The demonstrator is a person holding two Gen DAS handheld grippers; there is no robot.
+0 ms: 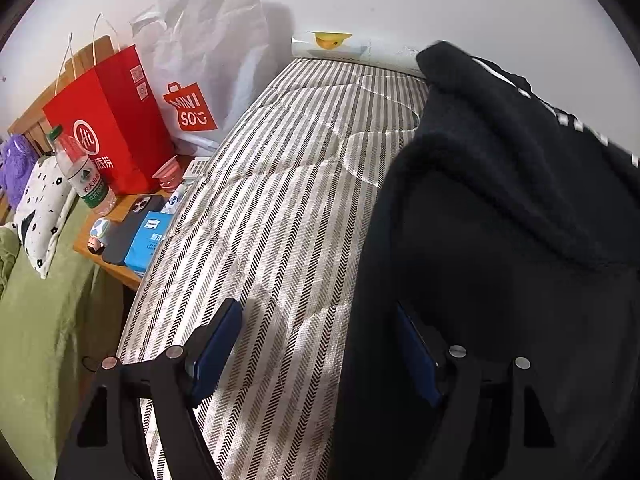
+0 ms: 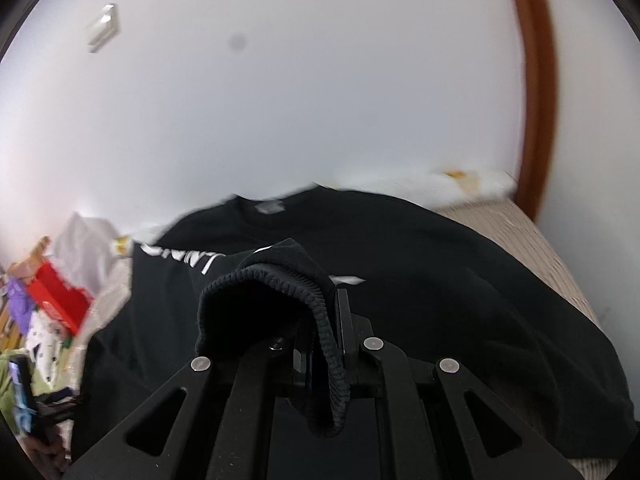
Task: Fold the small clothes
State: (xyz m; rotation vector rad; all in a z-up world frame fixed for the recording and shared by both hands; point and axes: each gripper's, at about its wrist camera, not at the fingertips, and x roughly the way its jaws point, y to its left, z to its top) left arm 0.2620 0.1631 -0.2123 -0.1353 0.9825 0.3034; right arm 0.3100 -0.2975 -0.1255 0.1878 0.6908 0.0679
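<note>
We held a black sweatshirt over a striped mattress, one gripper clamped on it and the other spread wide.

Nearest us, the right gripper (image 2: pixel 326 344) had its jaws closed tight on the ribbed cuff (image 2: pixel 328 344) of the black sweatshirt (image 2: pixel 440 280) — the body lay spread on the striped mattress (image 1: pixel 272 208) beyond. Our left gripper (image 1: pixel 316 352) stood wide open over the mattress, gripping nothing, its right finger against the sweatshirt's edge. Farther off — a red bag (image 1: pixel 116 120).

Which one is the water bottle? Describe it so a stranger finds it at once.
Start at the striped mattress and look to the wooden bedside table along its edge. In front of the red paper bag stands the water bottle, upright. It alone is clear plastic, with a green cap and a green-and-white label.
</note>
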